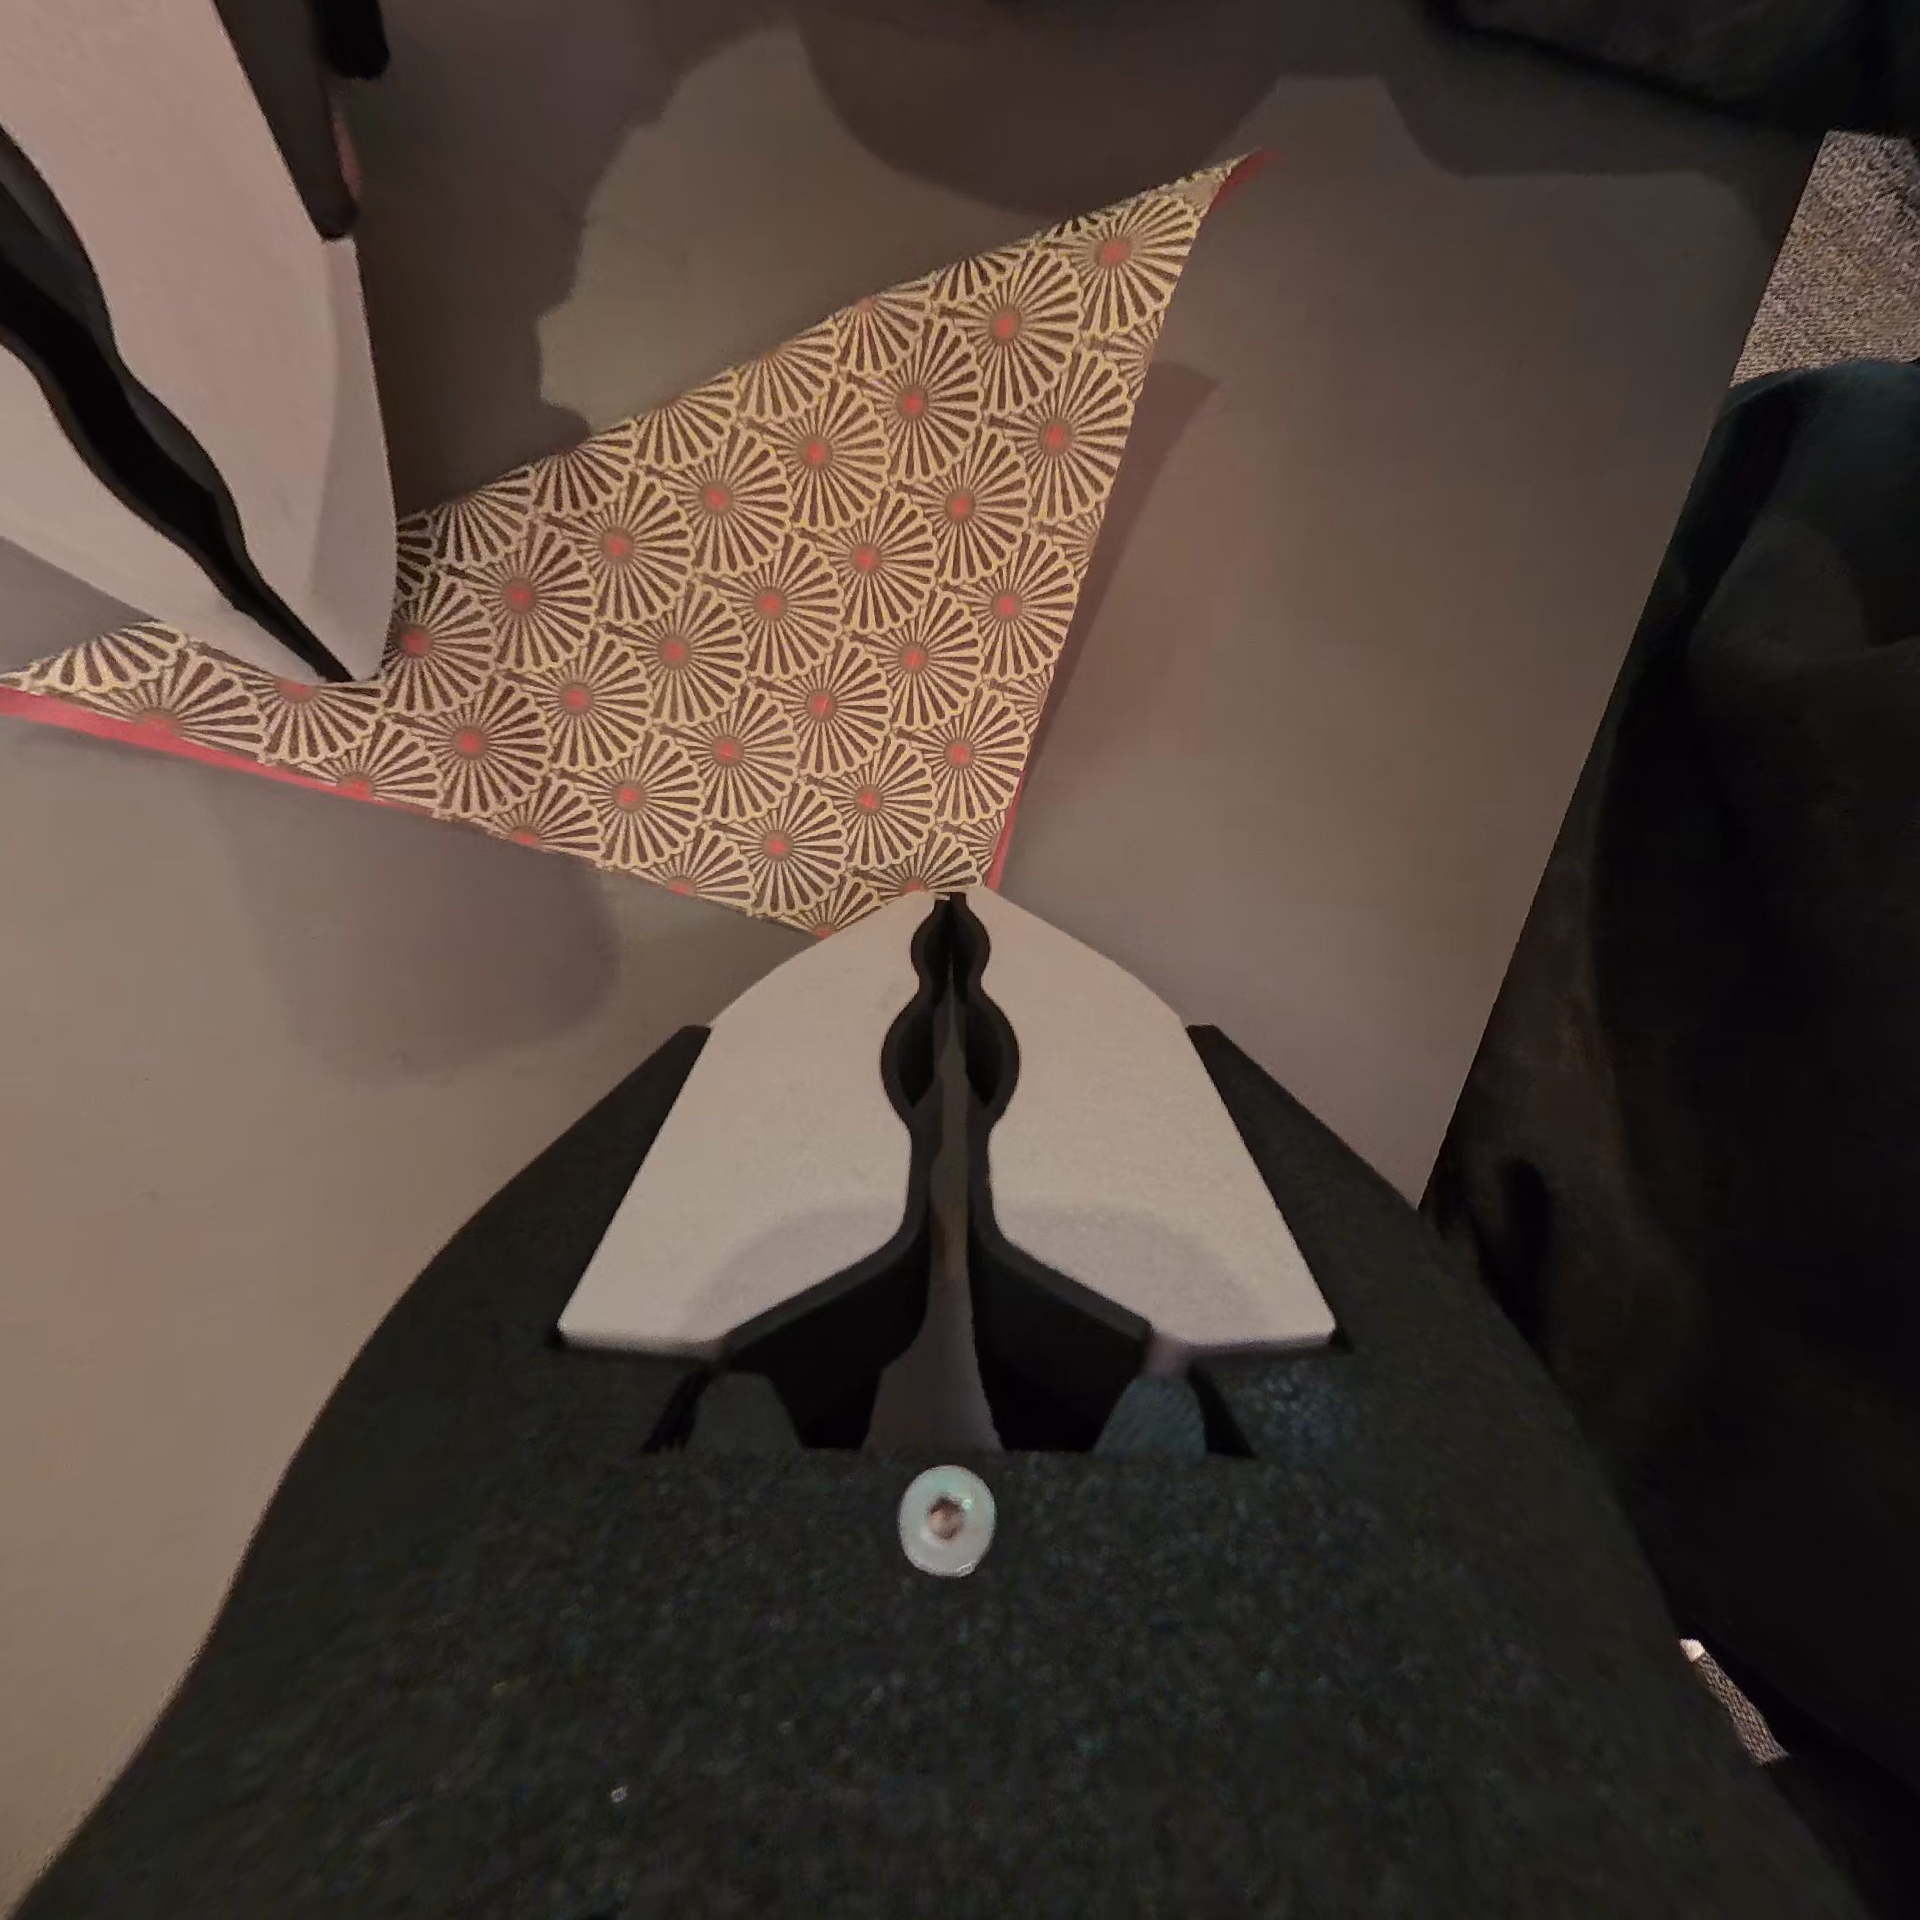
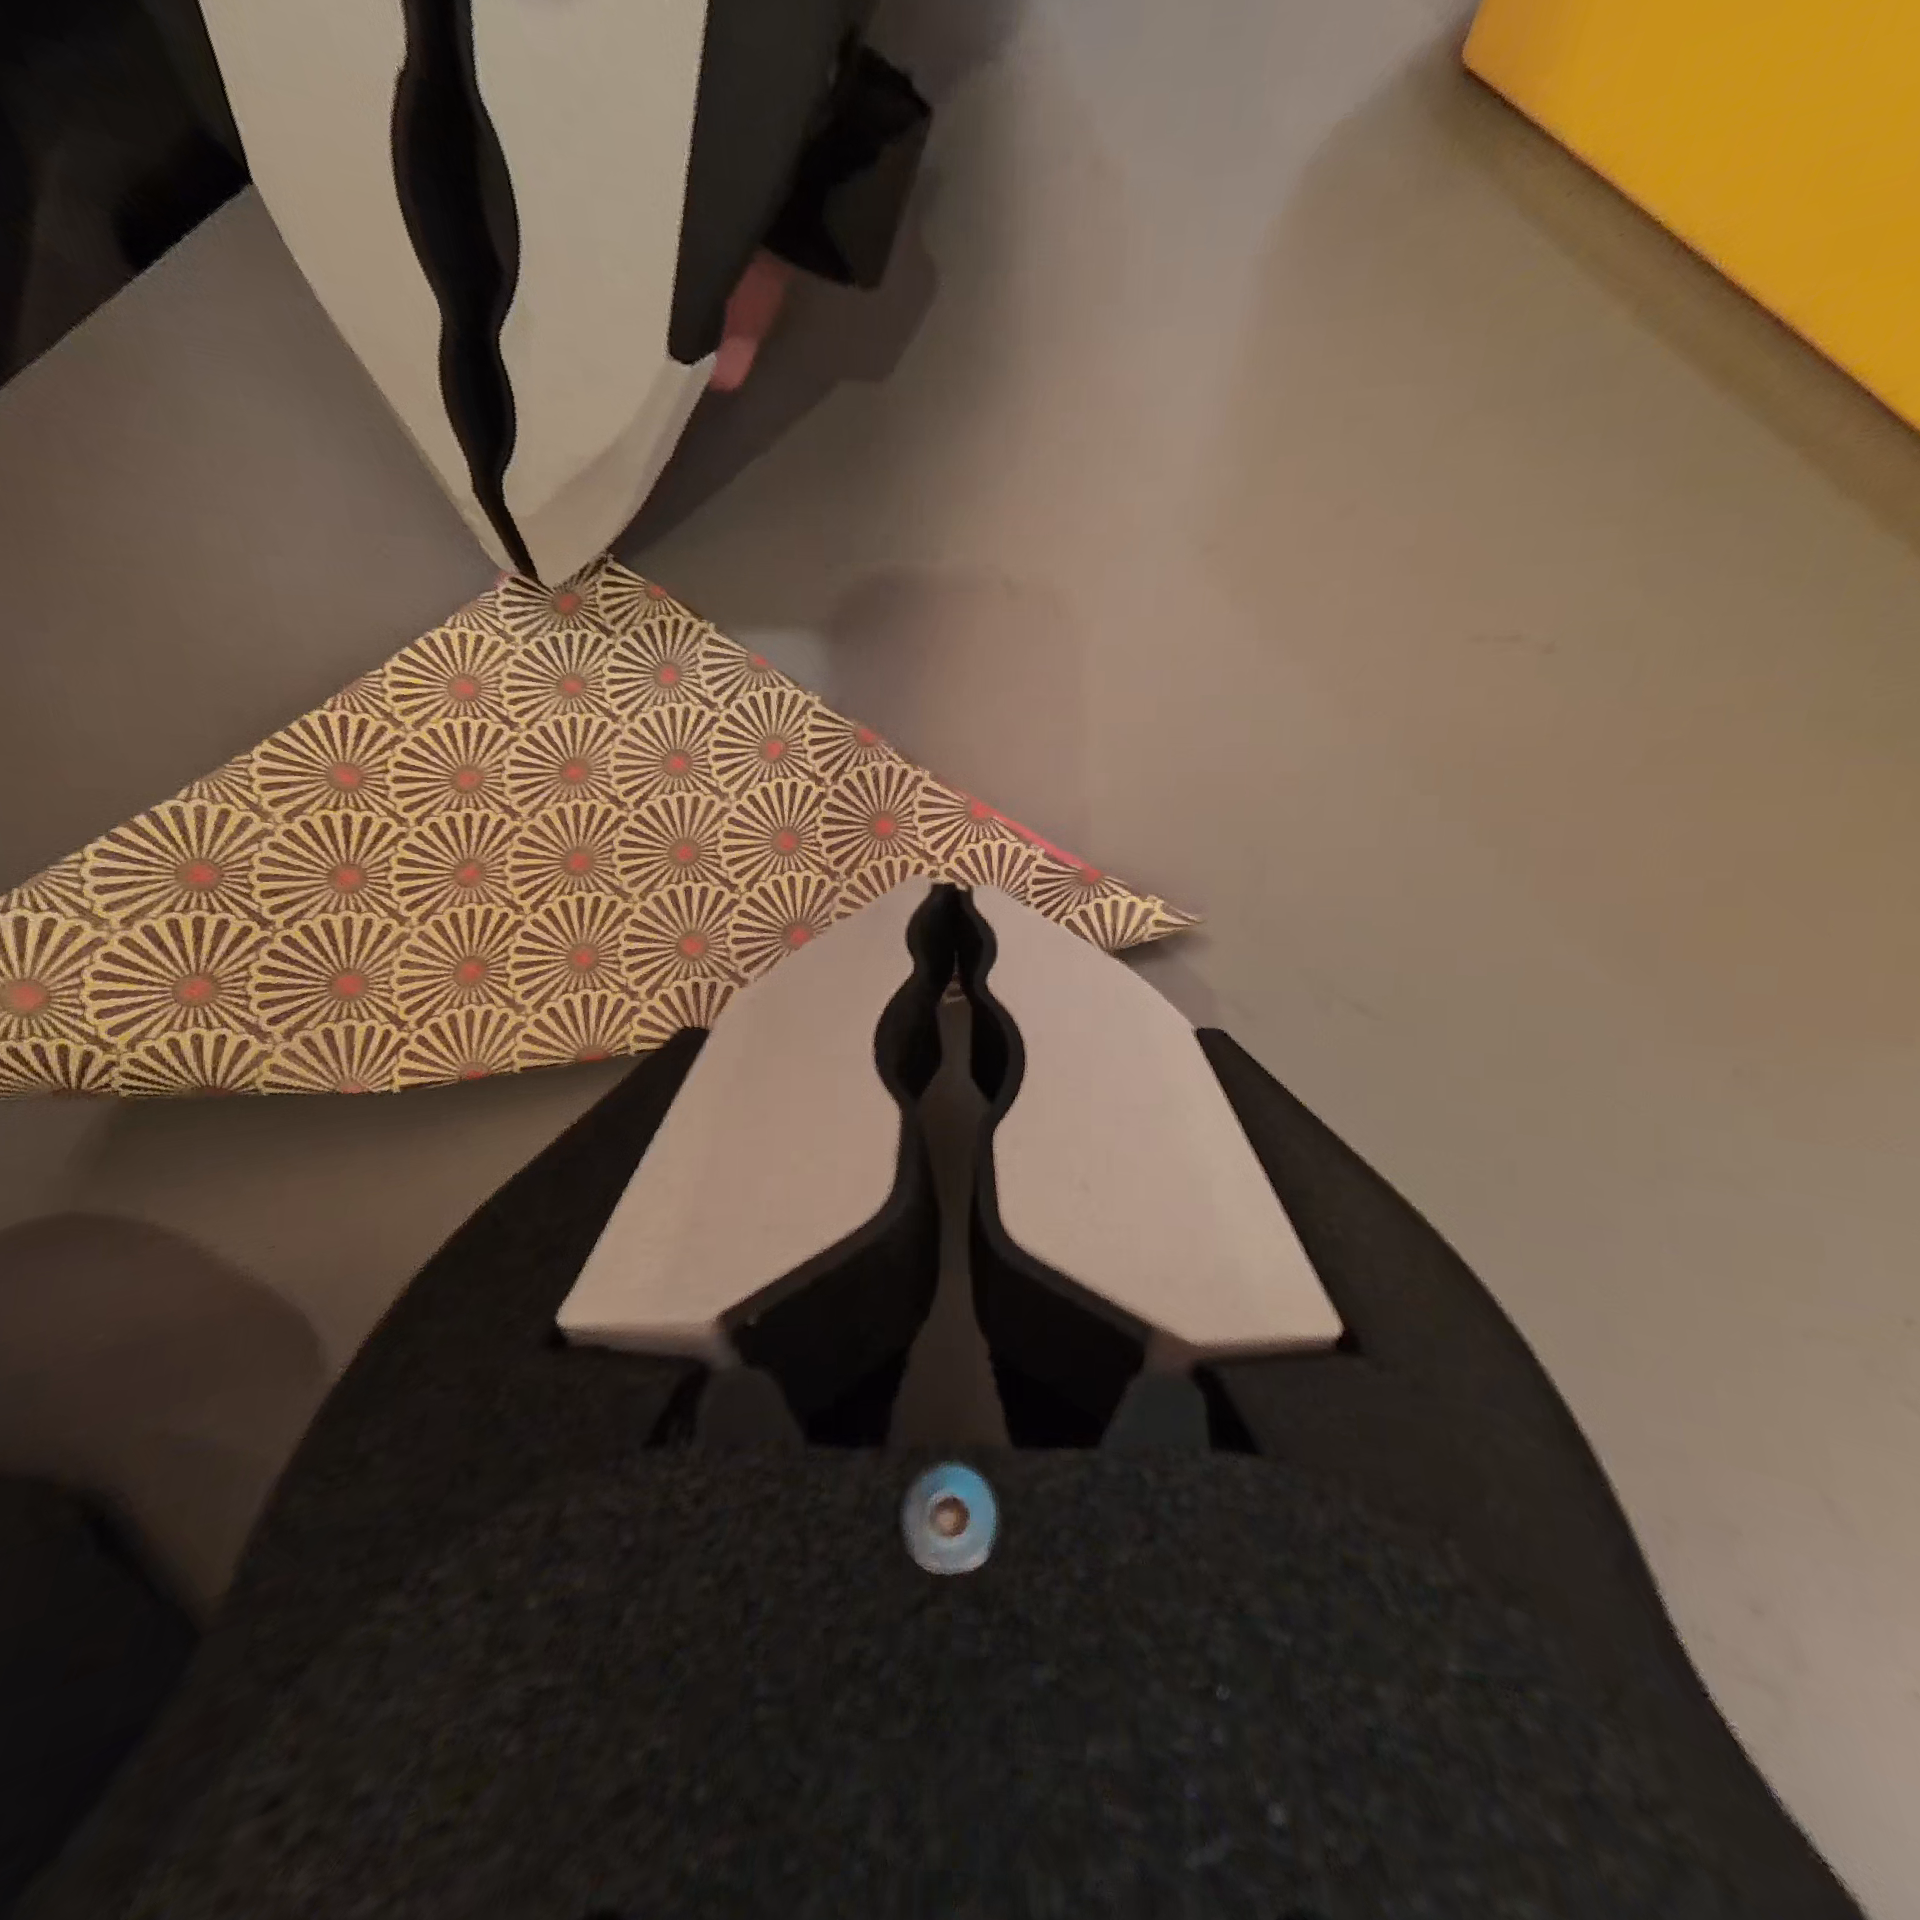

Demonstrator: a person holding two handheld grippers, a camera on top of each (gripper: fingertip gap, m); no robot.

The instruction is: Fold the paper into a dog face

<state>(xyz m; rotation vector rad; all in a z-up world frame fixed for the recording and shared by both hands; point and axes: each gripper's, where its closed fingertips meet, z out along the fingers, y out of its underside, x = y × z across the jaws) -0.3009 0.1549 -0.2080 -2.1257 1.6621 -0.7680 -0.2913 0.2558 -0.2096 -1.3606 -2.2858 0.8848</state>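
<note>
While the patterned sheet of origami paper, printed with cream-and-brown fans with red centres, lies as a triangle on the plain grey desk, both grippers pinch it at separate corners. From the left wrist view, the left gripper, with pale fingers lined in black, is clenched on the near corner of the paper, its jaws pressed together with the paper's tip between them. A thin pink-red edge shows along the paper's near and right sides, so a second layer sits underneath. The right gripper comes in from the far left in that view, its tips closed on the left corner.

Seen from the right wrist view, the right gripper grasps the paper's edge close to its right-hand tip, which curls a little off the desk. The left gripper points down at the far corner, jaws together on it. Part of a person's hand shows just behind it. A yellow box-like block stands on the desk at the far right, well apart from the paper. Dark fabric hangs beyond the desk's right edge in the left wrist view.
</note>
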